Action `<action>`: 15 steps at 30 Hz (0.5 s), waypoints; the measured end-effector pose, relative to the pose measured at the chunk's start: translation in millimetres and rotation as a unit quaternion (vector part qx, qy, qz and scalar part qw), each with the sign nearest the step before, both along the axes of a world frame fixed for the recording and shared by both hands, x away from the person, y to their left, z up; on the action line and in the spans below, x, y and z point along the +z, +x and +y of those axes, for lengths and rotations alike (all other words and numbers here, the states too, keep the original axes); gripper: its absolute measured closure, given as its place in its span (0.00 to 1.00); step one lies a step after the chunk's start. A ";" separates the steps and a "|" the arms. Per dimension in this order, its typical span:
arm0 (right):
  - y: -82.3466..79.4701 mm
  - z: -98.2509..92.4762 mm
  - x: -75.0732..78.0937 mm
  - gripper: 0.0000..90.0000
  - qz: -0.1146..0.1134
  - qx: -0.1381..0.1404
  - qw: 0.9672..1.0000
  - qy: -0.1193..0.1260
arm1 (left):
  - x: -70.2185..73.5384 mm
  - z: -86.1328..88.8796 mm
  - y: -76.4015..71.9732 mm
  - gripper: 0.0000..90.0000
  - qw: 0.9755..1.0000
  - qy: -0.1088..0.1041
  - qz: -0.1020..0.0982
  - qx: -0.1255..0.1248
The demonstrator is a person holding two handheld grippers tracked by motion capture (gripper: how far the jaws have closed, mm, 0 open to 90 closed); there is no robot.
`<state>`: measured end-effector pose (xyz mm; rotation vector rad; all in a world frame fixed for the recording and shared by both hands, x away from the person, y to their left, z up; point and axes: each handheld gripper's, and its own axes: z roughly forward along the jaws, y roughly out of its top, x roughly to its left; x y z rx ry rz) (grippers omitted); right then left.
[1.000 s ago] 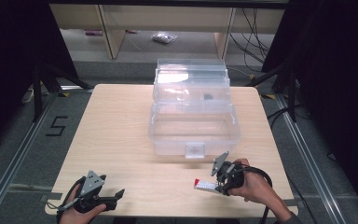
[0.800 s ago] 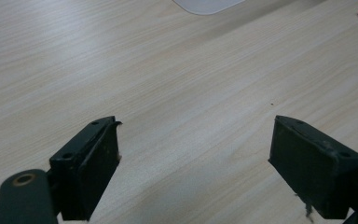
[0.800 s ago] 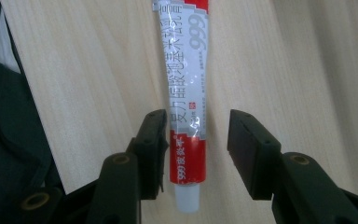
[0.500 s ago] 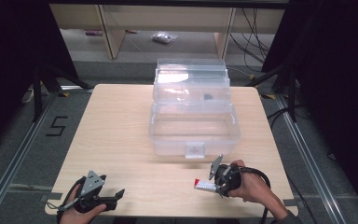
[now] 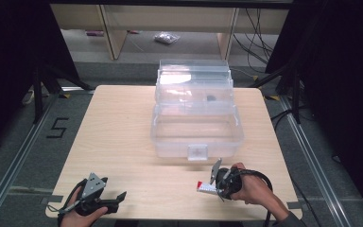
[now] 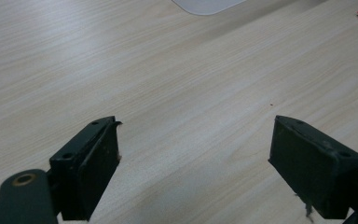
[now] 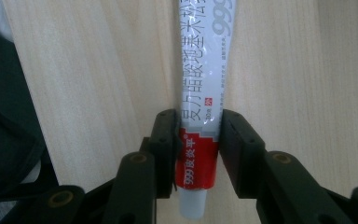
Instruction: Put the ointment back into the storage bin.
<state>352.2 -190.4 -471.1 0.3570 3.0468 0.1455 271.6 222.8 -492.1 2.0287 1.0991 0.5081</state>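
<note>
Black two-jaw left gripper point(image 5: 105, 201), grey three-cornered plate on top, right gripper point(image 5: 211, 186) trailing black cable, brass-coloured rivets

The clear plastic box point(image 5: 196, 126) stands mid-table with its lid point(image 5: 194, 80) thrown back upright — it blocks the straight way across the far half of the wooden table point(image 5: 118, 127). Broad bare wood lies to its left and a narrower strip to its right, both passable. Along the near edge the stretch between the left gripper point(image 5: 105, 201) and the right gripper point(image 5: 212, 185) is free — only the tube point(image 5: 205, 187) lies there, pinched in the right jaws, which have just been closing.
</note>
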 end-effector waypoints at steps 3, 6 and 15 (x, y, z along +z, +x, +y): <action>-1.7 1.0 0.1 0.76 0.001 -0.014 1.000 -0.004 | -0.5 -0.8 0.3 0.17 1.000 -0.005 -0.002 0.002; 2.2 2.5 -2.1 0.77 0.004 0.003 1.000 -0.008 | -0.7 -1.8 0.3 0.17 1.000 -0.010 -0.003 0.002; -0.1 5.4 -2.2 0.79 0.015 -0.007 1.000 -0.014 | -0.7 -1.7 0.4 0.17 1.000 -0.010 -0.004 0.002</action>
